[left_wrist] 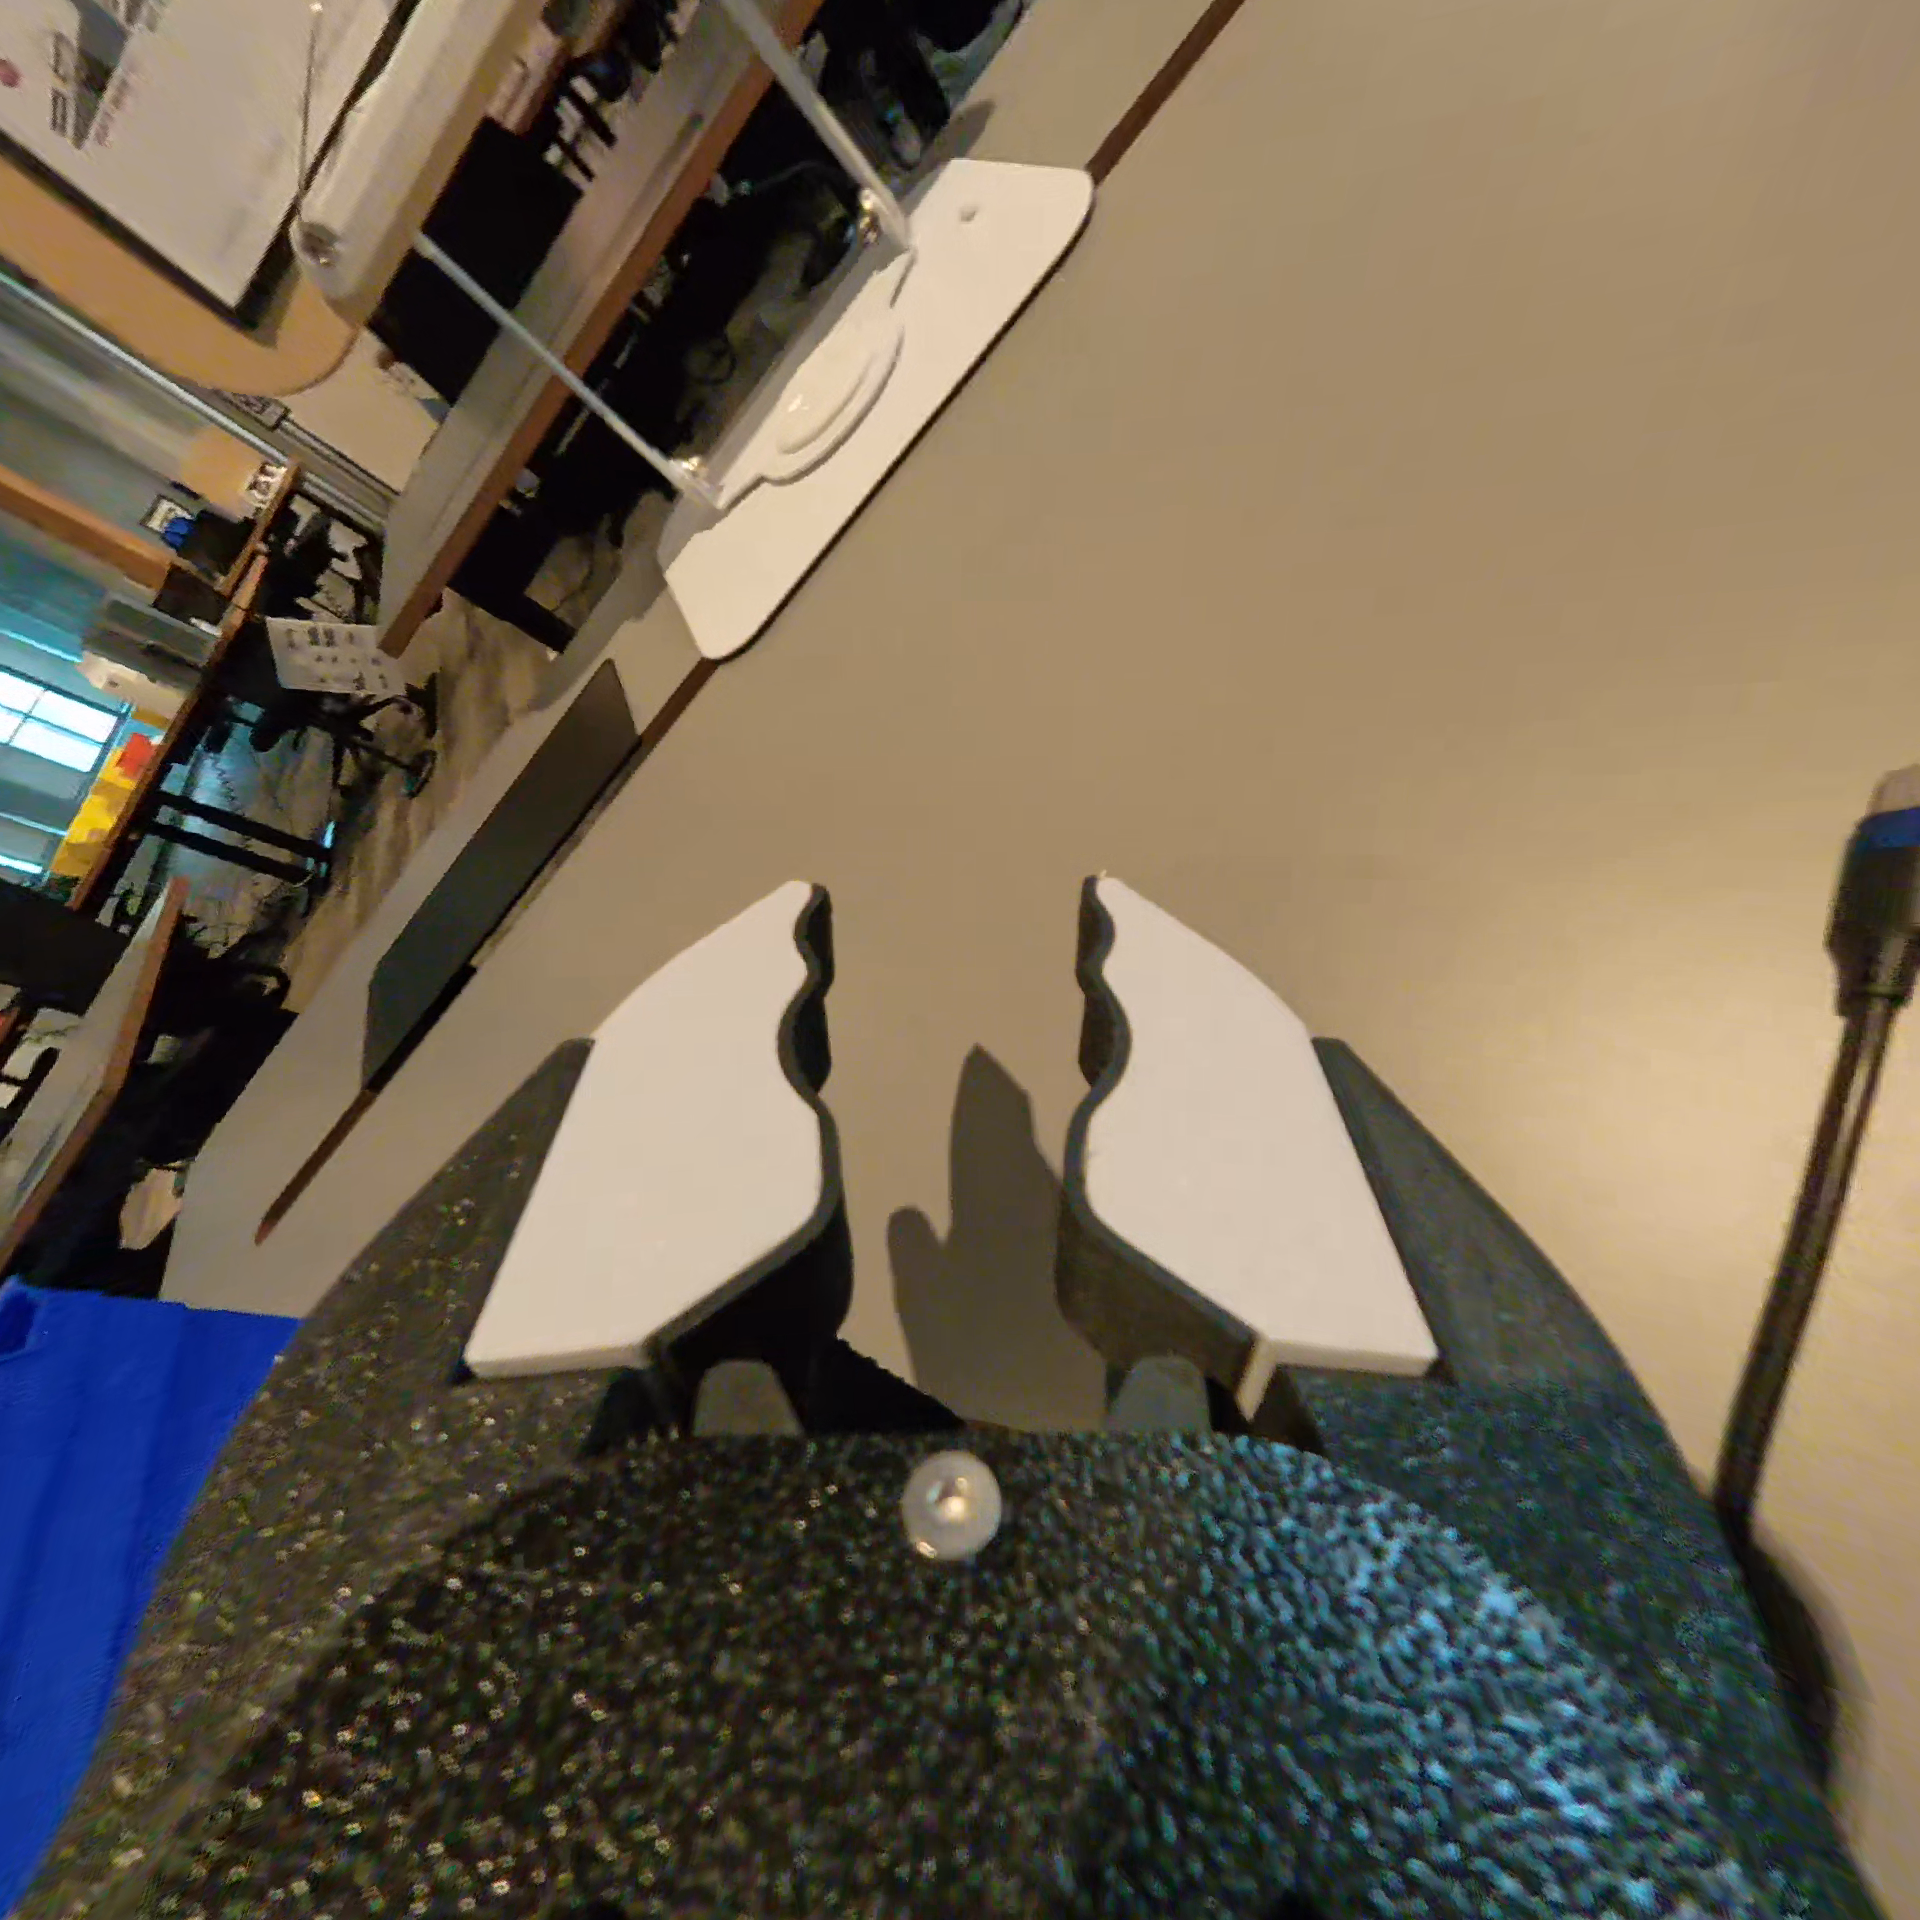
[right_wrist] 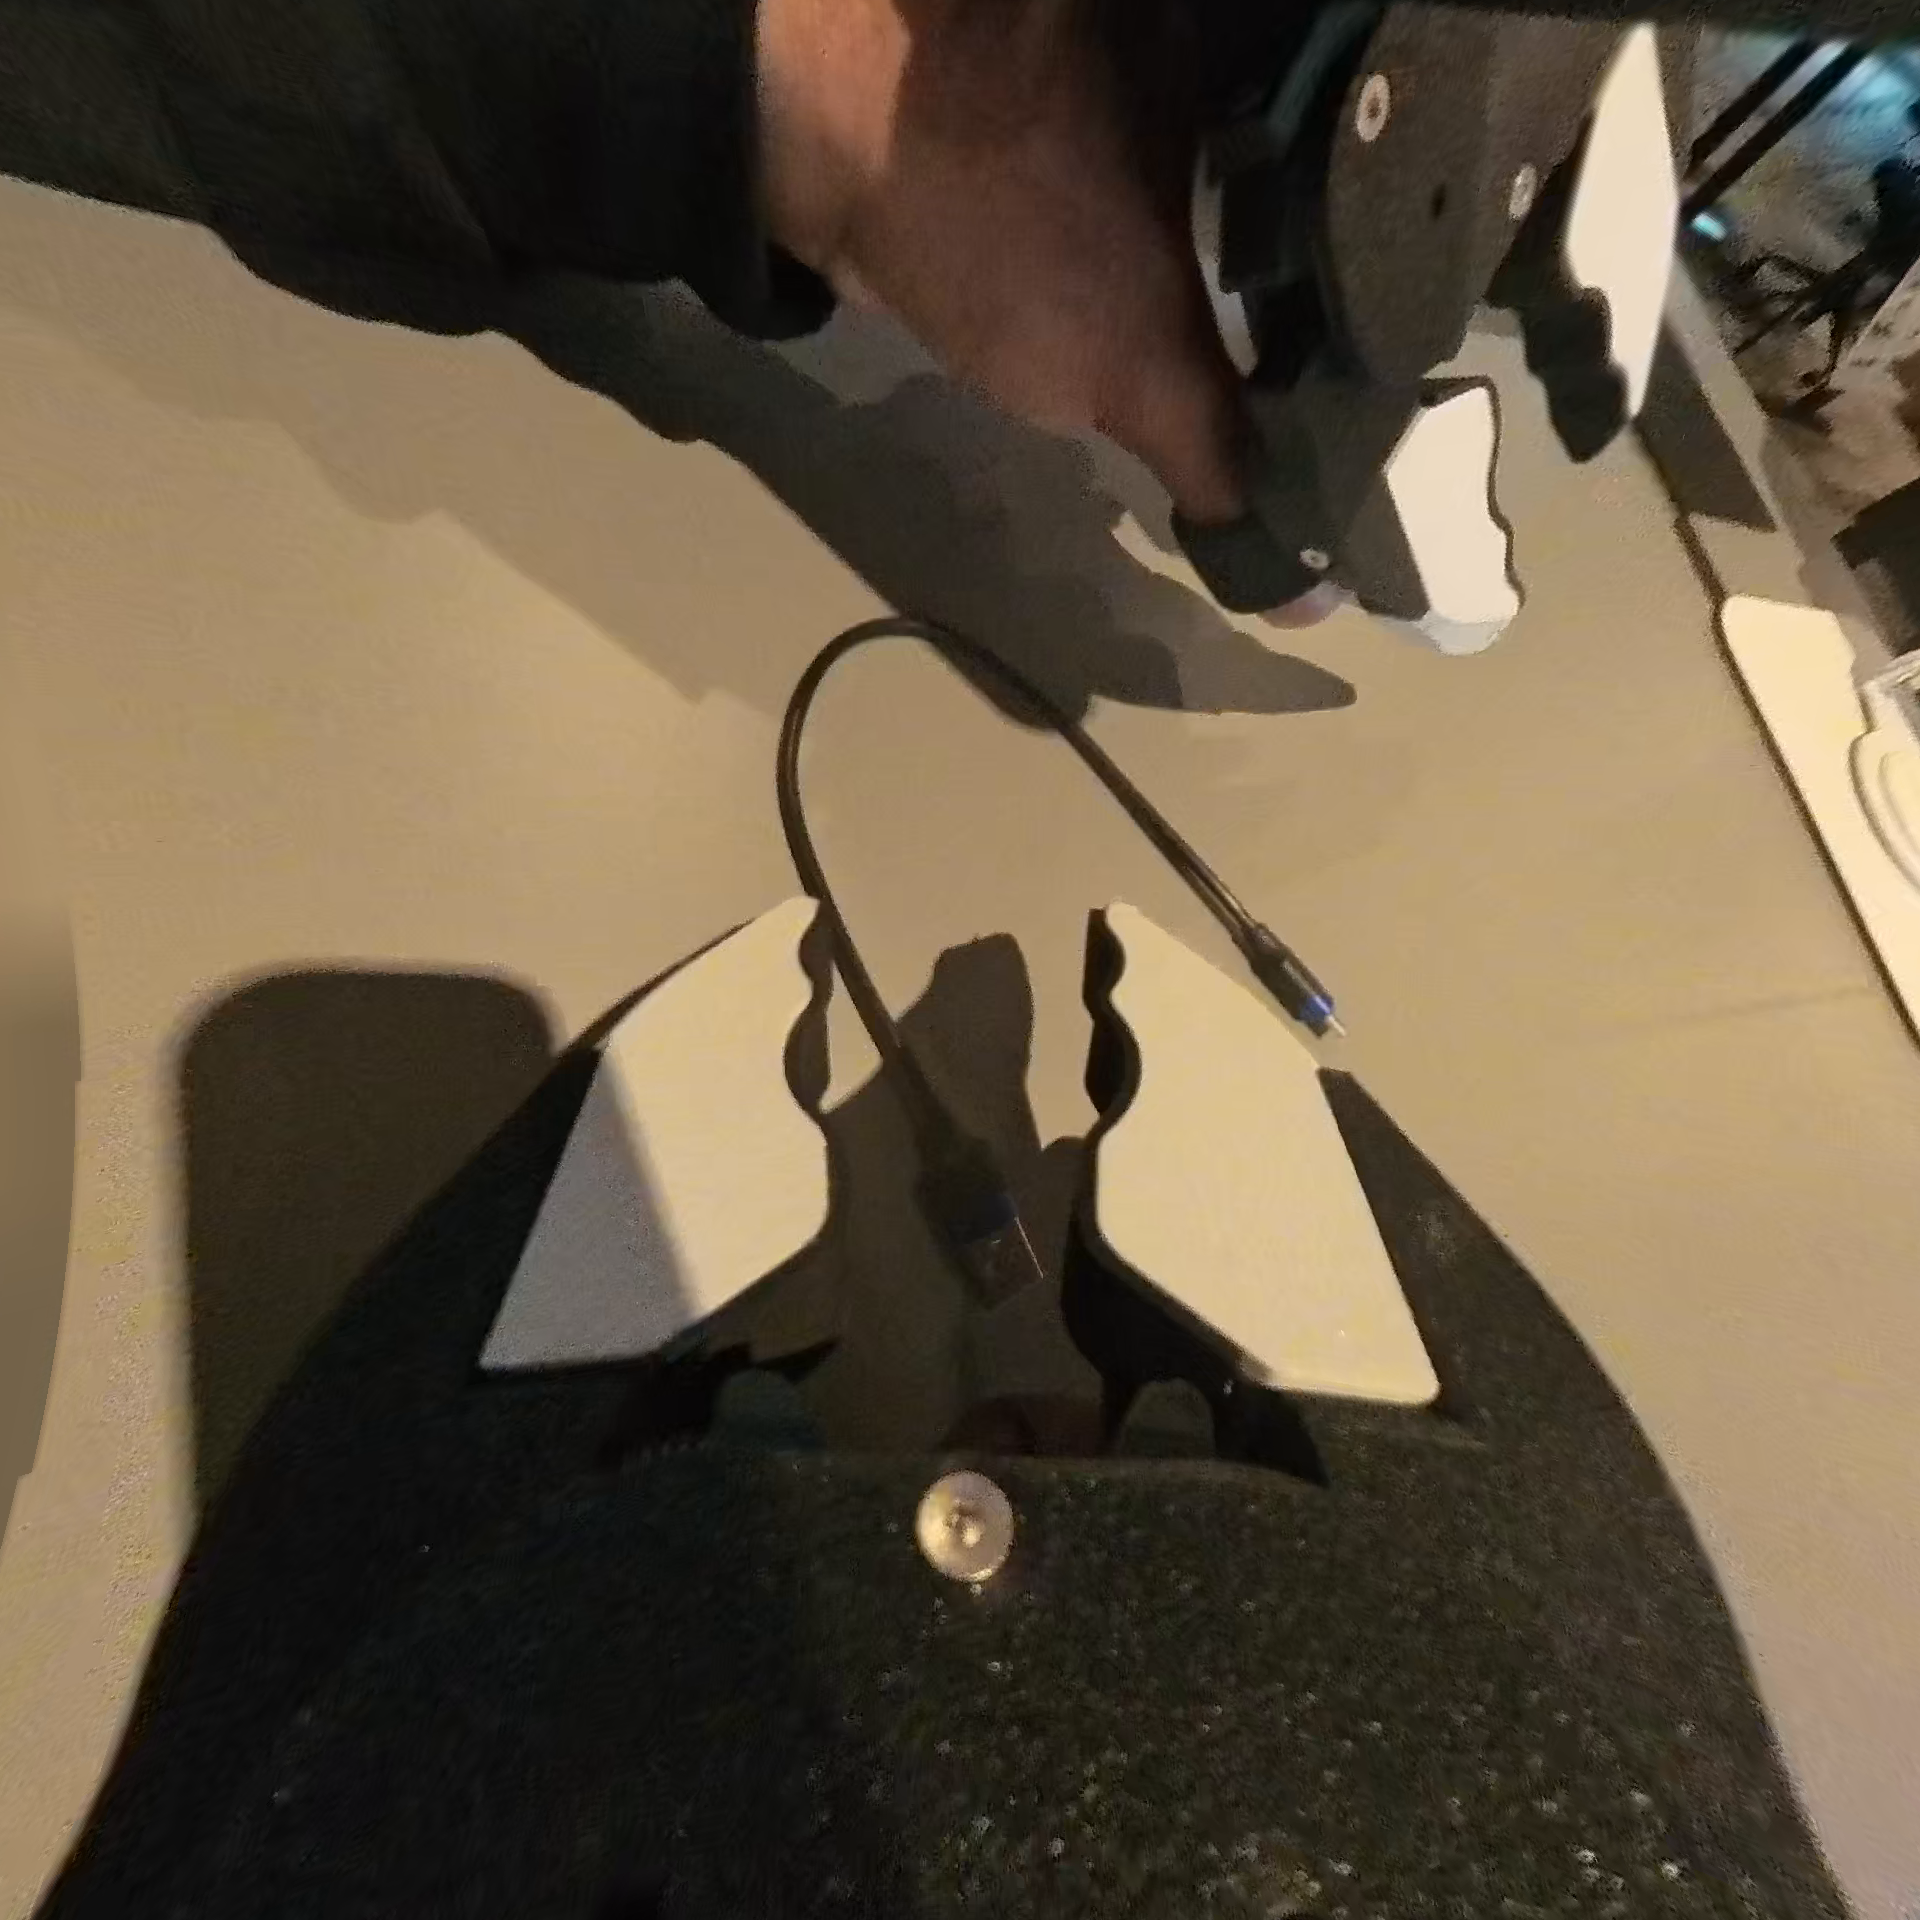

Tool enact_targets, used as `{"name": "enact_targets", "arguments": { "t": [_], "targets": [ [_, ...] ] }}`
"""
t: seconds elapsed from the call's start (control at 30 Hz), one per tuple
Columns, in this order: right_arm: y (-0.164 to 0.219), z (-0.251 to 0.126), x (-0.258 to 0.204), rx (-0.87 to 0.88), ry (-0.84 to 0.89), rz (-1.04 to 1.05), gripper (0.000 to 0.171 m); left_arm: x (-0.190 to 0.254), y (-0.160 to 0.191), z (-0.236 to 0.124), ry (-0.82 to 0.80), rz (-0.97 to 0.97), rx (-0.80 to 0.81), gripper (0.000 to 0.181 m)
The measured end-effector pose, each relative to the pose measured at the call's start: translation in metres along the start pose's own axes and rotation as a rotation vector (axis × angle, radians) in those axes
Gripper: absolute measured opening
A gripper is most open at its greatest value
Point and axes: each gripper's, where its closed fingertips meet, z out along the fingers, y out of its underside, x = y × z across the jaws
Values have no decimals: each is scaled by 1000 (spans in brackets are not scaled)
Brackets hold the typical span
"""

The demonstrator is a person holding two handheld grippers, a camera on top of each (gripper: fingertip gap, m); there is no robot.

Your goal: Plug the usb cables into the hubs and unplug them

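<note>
Cable point(right_wrist: 831, 831) lies loose on the worktop point(right_wrist: 416, 727), neither plug in any hub; none shows. Left gripper point(left_wrist: 954, 914) and right gripper point(right_wrist: 951, 935), above it, have jaws apart, empty.

beige table point(left_wrist: 1351, 520), desks point(left_wrist: 135, 551), window point(left_wrist: 52, 727)

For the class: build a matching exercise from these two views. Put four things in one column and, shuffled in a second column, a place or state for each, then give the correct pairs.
1. left tool
2. right tool
3. black USB cable
4. white mat

A. lies in a loop on the table
B. open, nothing between its fingers
C. at the table's far edge
D. open, over the cable's wide plug

Pairs: 1-B, 2-D, 3-A, 4-C
</note>
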Motion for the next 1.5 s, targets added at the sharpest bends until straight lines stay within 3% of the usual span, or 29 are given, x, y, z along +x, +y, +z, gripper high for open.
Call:
{"name": "enact_targets", "arguments": {
  "t": [0.13,0.37,0.63,0.77,1.5],
  "targets": [
    [5,3,0,-34,-64,91,44,11,-1,2,41,24,8,45],
    [9,6,-11,-80,-182,169,20,19,-1,2,82,35,9,44],
    [11,7,-11,-105,-163,194,18,27,1,3,119,42,7,43],
    [10,7,-13,-115,-140,171,0,29,2,4,129,47,2,42],
    [17,6,4,-202,54,-11,0,28,5,5,147,24,-2,40]
  ]
}}
